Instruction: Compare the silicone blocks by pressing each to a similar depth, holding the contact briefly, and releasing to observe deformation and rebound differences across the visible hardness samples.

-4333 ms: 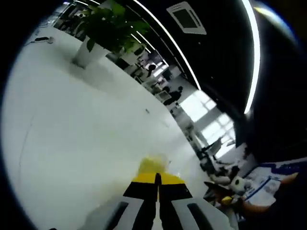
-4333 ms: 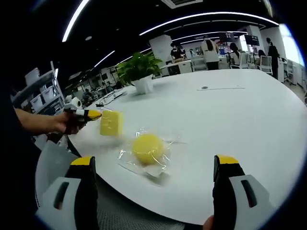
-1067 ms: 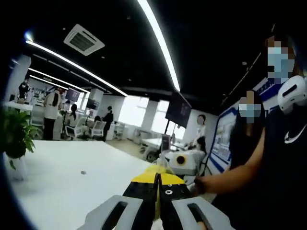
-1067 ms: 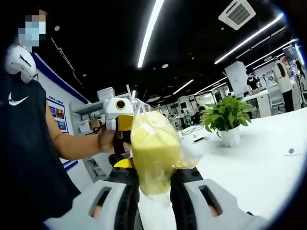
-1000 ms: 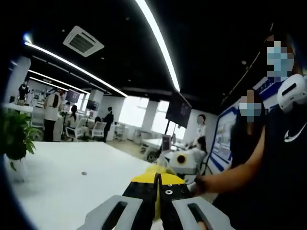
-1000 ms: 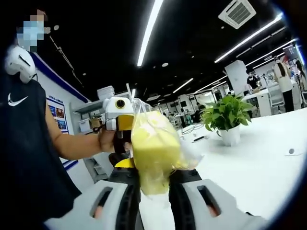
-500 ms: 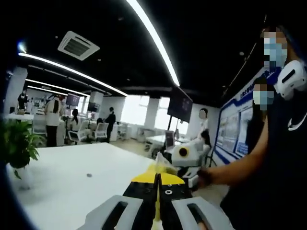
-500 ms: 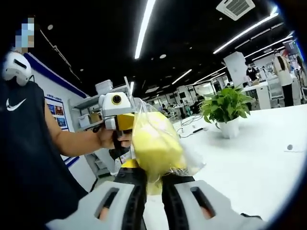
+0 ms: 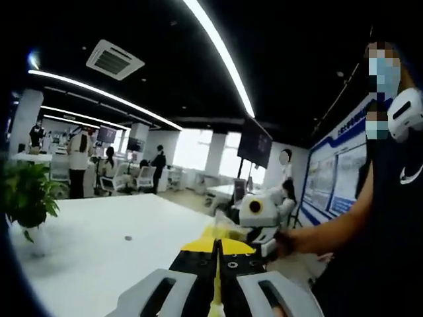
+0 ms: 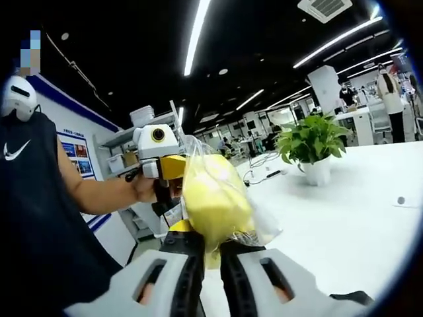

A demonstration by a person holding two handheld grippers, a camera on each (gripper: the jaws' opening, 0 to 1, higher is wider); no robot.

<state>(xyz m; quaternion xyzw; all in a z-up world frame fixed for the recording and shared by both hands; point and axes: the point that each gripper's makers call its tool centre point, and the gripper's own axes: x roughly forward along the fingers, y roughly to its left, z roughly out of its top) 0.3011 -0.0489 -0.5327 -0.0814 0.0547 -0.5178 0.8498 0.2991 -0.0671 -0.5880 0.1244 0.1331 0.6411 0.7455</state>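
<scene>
- My right gripper is up in the air, jaws pinched close together on a yellow silicone block sealed in a clear plastic bag; the block bulges up above the jaw tips, clear of the surface.
- My left gripper, seen in its own view, has its yellow-tipped jaws drawn almost together, with only a thin slit between them. A sliver of pale yellow pokes up just past the tips; I can't tell whether the jaws are pinching it.
- In the right gripper view the left gripper shows just behind the bagged block, held by a hand coming in from the left. A second yellow piece sits at its front end; I can't make out how it is held.
- In the left gripper view the right gripper sits right beyond my jaw tips, gripped by the other hand.
- The white surface spreads out to the right, below the block.
- A potted plant stands near its far edge, with cables beside it.
- A small dark disc is set in the surface toward its right side.
</scene>
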